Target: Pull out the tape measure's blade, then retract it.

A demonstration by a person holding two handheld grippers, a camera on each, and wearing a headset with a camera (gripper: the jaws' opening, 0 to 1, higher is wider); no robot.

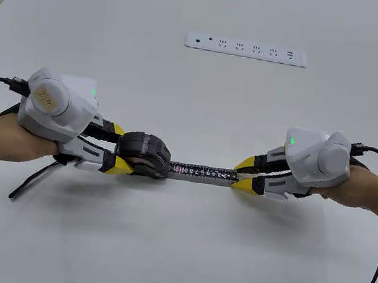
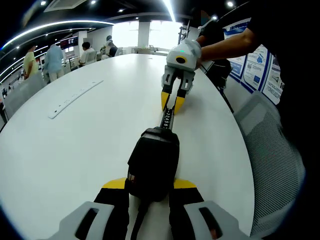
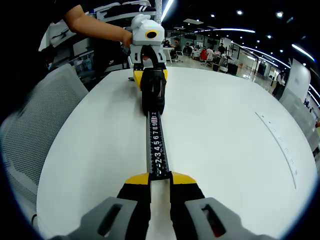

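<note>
The black tape measure [image 1: 143,154] sits left of centre in the head view, low over the white counter [image 1: 163,248]; whether it touches the surface I cannot tell. Its blade [image 1: 202,172] is drawn out in a short straight run toward the right of the frame. In the right gripper view the printed numbers run up the middle of the picture from the yellow tips to the case.

The left tongs [image 1: 118,148] clamp the case from both sides, the yellow-tipped jaws spread only as wide as the case itself. In the left gripper view the case rises between those jaws at the bottom centre. The right tongs [image 1: 242,174] are pinched almost closed on the free end of the blade, one jaw on each side of it.

A left hand [image 1: 12,138] holds the left tongs at the left edge of the head view, and a right hand [image 1: 358,188] holds the other pair at the right edge. A black cable [image 1: 375,272] trails down the right edge.

A white power strip [image 1: 246,49] lies on the counter in the upper middle of the head view, well apart from the tape measure. In the left gripper view a grey mesh chair [image 2: 272,165] stands at the right, beside the counter, and people [image 2: 47,60] stand far off at the upper left.
</note>
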